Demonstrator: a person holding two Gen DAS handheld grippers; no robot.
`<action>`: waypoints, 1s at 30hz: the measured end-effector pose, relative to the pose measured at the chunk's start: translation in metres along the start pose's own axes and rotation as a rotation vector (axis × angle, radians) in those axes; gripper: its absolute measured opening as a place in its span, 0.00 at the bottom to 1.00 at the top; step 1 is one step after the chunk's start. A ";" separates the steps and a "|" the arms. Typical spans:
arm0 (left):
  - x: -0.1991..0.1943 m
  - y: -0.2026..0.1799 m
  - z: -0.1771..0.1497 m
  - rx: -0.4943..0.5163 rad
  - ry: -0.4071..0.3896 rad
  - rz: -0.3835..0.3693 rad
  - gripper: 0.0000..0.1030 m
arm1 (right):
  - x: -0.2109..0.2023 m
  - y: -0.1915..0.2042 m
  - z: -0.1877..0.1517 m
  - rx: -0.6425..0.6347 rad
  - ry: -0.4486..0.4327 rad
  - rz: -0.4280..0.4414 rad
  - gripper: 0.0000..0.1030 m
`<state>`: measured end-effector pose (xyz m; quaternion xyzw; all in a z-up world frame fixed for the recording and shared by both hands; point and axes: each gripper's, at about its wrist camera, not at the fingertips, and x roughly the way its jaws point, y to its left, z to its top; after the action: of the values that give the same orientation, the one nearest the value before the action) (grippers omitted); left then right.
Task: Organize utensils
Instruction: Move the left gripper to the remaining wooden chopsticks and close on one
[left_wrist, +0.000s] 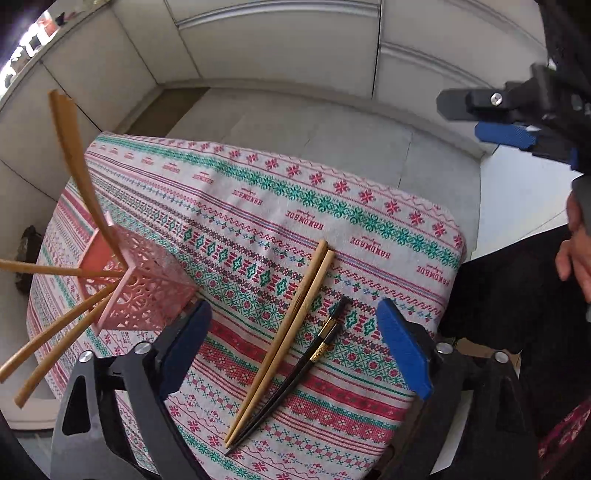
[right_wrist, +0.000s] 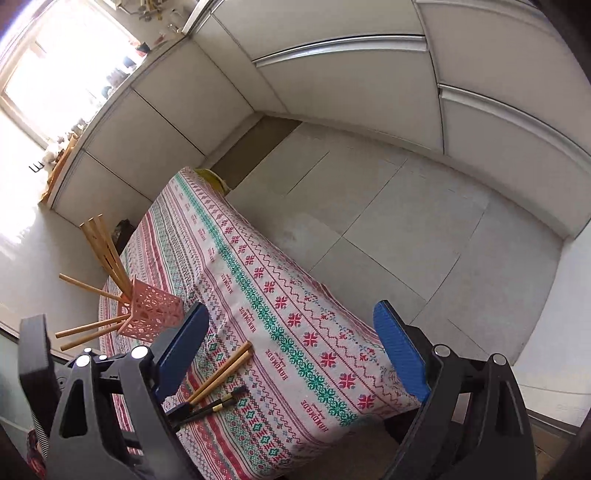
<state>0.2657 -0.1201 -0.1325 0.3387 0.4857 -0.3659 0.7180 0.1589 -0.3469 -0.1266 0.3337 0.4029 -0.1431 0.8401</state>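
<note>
A pink lattice holder (left_wrist: 140, 291) stands on the patterned tablecloth (left_wrist: 258, 206) with several wooden utensils (left_wrist: 74, 162) sticking out of it. A pair of wooden chopsticks (left_wrist: 284, 336) and a pair of black chopsticks (left_wrist: 295, 376) lie side by side on the cloth. My left gripper (left_wrist: 295, 347) is open and empty, hovering above both pairs. My right gripper (right_wrist: 295, 354) is open and empty, higher up; it shows in the left wrist view (left_wrist: 491, 122) at the upper right. The right wrist view shows the holder (right_wrist: 151, 314), the wooden chopsticks (right_wrist: 221, 373) and the black chopsticks (right_wrist: 210, 406).
The table stands on a grey tiled floor (right_wrist: 406, 221) with white cabinets (right_wrist: 351, 74) behind. A bright window (right_wrist: 55, 74) is at the far left. A person's hand (left_wrist: 576, 251) is at the right edge.
</note>
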 end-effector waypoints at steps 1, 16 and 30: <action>0.009 -0.001 0.004 0.029 0.024 -0.002 0.68 | 0.000 -0.001 0.001 0.003 0.003 0.003 0.86; 0.081 0.011 0.033 0.171 0.189 -0.010 0.37 | 0.014 -0.005 0.011 0.038 0.077 0.038 0.86; 0.105 0.001 0.054 0.273 0.351 -0.166 0.22 | 0.020 -0.015 0.012 0.104 0.093 0.016 0.86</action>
<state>0.3180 -0.1855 -0.2153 0.4499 0.5754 -0.4213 0.5376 0.1706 -0.3658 -0.1435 0.3865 0.4310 -0.1414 0.8031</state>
